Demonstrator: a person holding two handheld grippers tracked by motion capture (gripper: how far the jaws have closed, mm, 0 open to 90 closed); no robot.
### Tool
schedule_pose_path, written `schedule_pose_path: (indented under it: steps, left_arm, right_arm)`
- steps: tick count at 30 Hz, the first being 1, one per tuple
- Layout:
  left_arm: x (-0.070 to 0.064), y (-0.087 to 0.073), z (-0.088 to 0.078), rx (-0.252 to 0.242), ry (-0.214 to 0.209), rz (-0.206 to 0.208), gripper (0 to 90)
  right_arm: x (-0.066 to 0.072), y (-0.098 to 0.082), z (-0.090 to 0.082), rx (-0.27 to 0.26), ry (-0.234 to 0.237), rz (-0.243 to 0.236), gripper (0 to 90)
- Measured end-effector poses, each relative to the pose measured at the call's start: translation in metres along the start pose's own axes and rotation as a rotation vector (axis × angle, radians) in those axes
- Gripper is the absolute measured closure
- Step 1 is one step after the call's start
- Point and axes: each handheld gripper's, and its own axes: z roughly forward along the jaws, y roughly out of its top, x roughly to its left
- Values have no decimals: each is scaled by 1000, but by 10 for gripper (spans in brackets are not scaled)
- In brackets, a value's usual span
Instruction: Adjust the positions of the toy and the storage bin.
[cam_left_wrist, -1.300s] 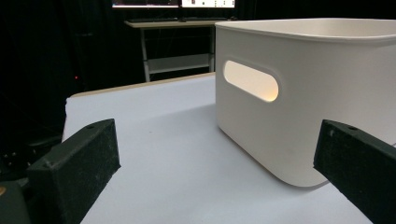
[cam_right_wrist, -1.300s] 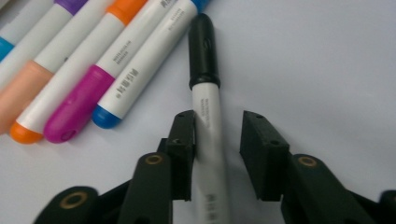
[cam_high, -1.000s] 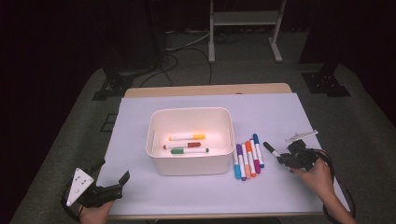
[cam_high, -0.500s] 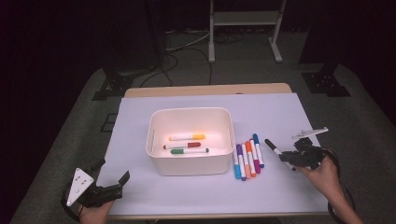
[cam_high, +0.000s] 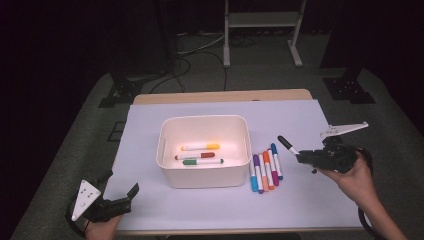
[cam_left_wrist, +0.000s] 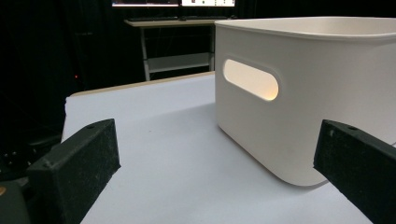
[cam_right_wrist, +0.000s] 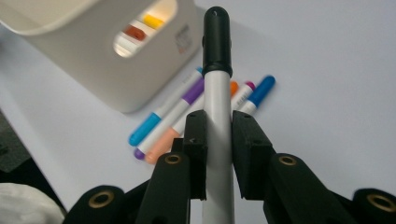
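Black-capped marker (cam_right_wrist: 217, 116) clenched in right tool (cam_right_wrist: 219, 140); left tool (cam_high: 116, 199) spread wide, empty.

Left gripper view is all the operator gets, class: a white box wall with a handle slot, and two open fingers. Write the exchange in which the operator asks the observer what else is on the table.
Operator: Is anything inside the box?
Observer: Yes, three markers: a yellow marker, a red marker and a green marker.
Operator: What is the other hand doing?
Observer: The right gripper is shut on a black-capped marker, held above the table.
Operator: Any markers left outside?
Observer: A row of loose markers lies just to the box's right.
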Motion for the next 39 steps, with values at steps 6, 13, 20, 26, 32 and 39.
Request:
schedule_pose_path:
  steps: [6, 13, 20, 26, 32, 39]
  left_arm:
    - [1, -1, 0, 10, -2, 1, 0]
    - [1, 0, 0, 8, -2, -1, 0]
    - [1, -1, 0, 10, -5, -1, 0]
    - [1, -1, 0, 5, -7, -3, 0]
    - [1, 0, 1, 7, -9, 0, 0]
    - [2, 0, 0, 4, -11, -1, 0]
  right_arm:
    - [21, 26, -12, -30, 35, -60, 756]
    - [43, 58, -17, -49, 90, -132, 756]
    - [70, 91, -14, -36, 157, -197, 756]
    - [92, 115, -3, -3, 196, -254, 756]
    - [114, 132, 13, 36, 224, -312, 756]
    - [133, 145, 34, 72, 268, -361, 756]
